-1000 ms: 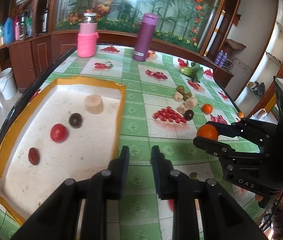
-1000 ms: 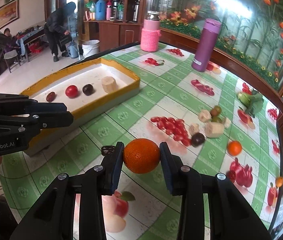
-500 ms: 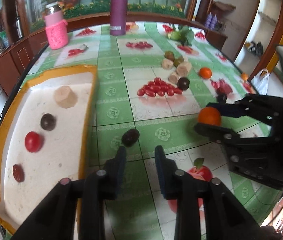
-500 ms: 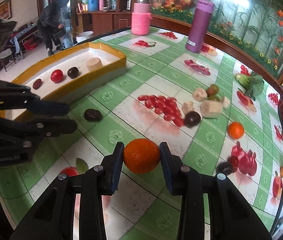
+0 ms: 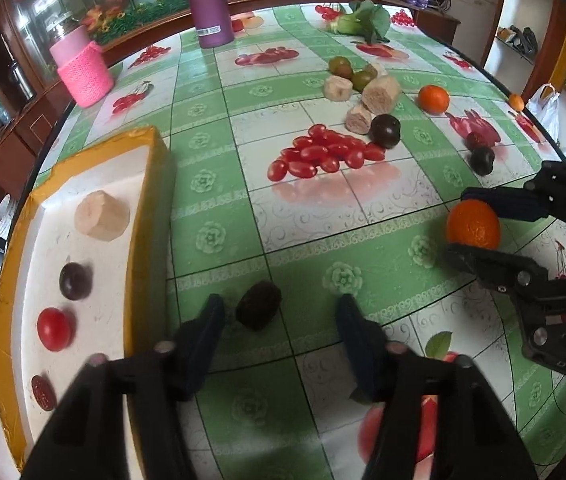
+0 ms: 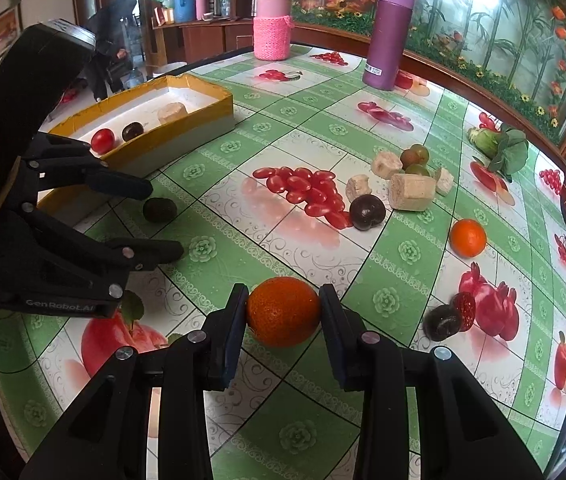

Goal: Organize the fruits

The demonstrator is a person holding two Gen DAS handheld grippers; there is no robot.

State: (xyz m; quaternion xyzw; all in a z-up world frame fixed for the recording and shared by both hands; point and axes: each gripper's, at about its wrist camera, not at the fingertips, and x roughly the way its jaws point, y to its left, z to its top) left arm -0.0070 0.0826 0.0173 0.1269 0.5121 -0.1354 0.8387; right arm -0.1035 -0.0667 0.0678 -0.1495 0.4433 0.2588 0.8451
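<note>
Fruits split between tray and tablecloth. Left wrist view: left gripper [image 5: 279, 312] spread wide, nothing held; dark wrinkled fruit [image 5: 258, 305] on the cloth between its fingertips, nearer the left finger, contact unclear; yellow-rimmed tray [image 5: 145, 200] just left of that finger, holding a pale cut chunk [image 5: 102, 213], a dark plum [image 5: 75, 281], a red tomato [image 5: 54, 329] and a dark red fruit [image 5: 43, 393]; ahead of the tips, a cherry tomato pile [image 5: 323, 156], with a loose cluster of pale chunks and green fruits [image 5: 357, 84] beyond it; right gripper [image 5: 469, 228] off to the right, clamped on an orange [image 5: 473, 226].

Right wrist view: right gripper [image 6: 283, 310] closed on the orange [image 6: 283, 311], both pads touching it, held just above the cloth; second orange [image 6: 467, 237] ahead and right of the tips; dark plum [image 6: 367, 212] ahead beside the cherry tomato pile [image 6: 307, 194]; another dark fruit [image 6: 441, 322] to the right, next to a strawberry [image 6: 463, 311]; left gripper [image 6: 163, 220] to the left, fingers parted, with the dark wrinkled fruit [image 6: 159, 209] between them; tray [image 6: 187, 124] beyond it; purple bottle [image 6: 389, 36] and pink-sleeved jar [image 6: 272, 20] far ahead.
</note>
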